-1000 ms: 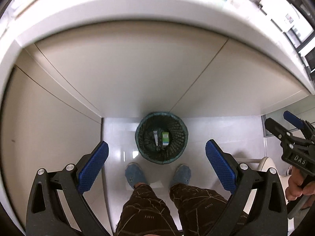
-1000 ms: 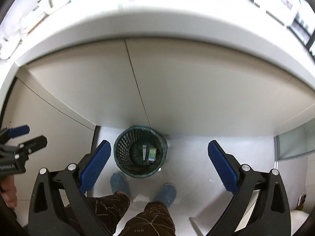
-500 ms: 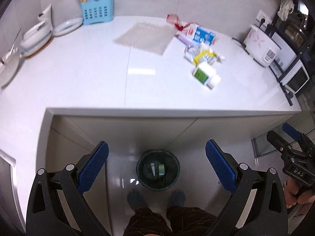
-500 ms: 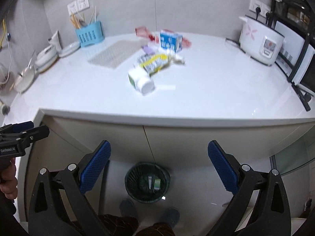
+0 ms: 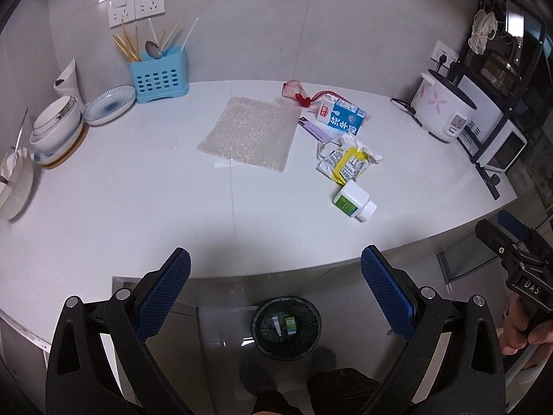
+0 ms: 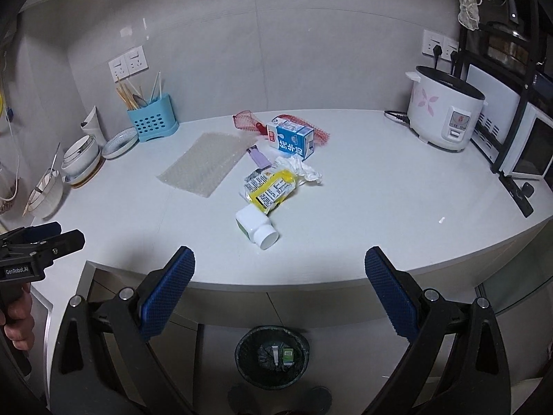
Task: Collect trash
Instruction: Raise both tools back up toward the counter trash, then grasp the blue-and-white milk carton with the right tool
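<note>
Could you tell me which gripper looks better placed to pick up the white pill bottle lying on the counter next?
Probably the right gripper: the white pill bottle lies almost straight ahead of it, while it sits off to the right of the left gripper. Both are open and empty.

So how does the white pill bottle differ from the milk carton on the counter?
The pill bottle is white with a green label and a round cap; the milk carton is a blue-and-white box. The bottle lies nearest the counter's front edge; the carton sits farther back, against the red mesh bag. Neither is in the bin.
</note>
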Demonstrator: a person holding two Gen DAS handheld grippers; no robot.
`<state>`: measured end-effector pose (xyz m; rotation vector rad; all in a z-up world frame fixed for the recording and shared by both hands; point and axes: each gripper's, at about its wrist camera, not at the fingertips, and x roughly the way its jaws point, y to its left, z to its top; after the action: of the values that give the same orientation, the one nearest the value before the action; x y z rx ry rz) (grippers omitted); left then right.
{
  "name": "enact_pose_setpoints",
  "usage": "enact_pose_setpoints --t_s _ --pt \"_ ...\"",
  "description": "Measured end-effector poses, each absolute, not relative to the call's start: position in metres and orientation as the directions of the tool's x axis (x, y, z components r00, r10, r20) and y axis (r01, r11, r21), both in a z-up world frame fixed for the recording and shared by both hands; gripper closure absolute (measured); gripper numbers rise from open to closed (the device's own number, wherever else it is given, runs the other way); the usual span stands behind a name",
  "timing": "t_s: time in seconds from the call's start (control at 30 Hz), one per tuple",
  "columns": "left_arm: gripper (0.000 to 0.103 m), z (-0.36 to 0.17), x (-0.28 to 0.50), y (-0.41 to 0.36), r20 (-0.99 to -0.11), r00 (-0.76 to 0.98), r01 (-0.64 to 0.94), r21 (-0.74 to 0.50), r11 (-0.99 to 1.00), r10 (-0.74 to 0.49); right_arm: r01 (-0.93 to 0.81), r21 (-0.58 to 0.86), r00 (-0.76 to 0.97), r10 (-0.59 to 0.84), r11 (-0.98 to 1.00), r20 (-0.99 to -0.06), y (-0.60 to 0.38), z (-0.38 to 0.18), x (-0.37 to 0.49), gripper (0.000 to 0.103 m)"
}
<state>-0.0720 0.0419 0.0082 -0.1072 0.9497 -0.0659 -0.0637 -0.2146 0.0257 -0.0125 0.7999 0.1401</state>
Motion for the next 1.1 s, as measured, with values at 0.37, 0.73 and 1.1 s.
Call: enact_pose_setpoints --t_s 0.37,0.73,1.1 --pt "0.006 0.011 -0.019 0.026 -0.820 0.568 -0.024 -0.100 0.995 -0.068 -0.154 0.056 0.684 0.147 0.987 -0.715 -0.235 0.029 0.019 0.008" --pt "0.006 -0.007 0.034 -0.002 -0.843 0.538 -0.204 -0.101 0.974 0.025 -0.350 0.006 0.596 0.228 0.937 -0.770 -0.258 0.015 0.155 0.015" --pt "0.006 -0.035 0.056 -0.041 -0.880 0.469 -0.366 -0.119 0.923 0.073 -0.581 -0.012 0.410 0.279 0.814 -0.868 -0.226 -0.025 0.272 0.028"
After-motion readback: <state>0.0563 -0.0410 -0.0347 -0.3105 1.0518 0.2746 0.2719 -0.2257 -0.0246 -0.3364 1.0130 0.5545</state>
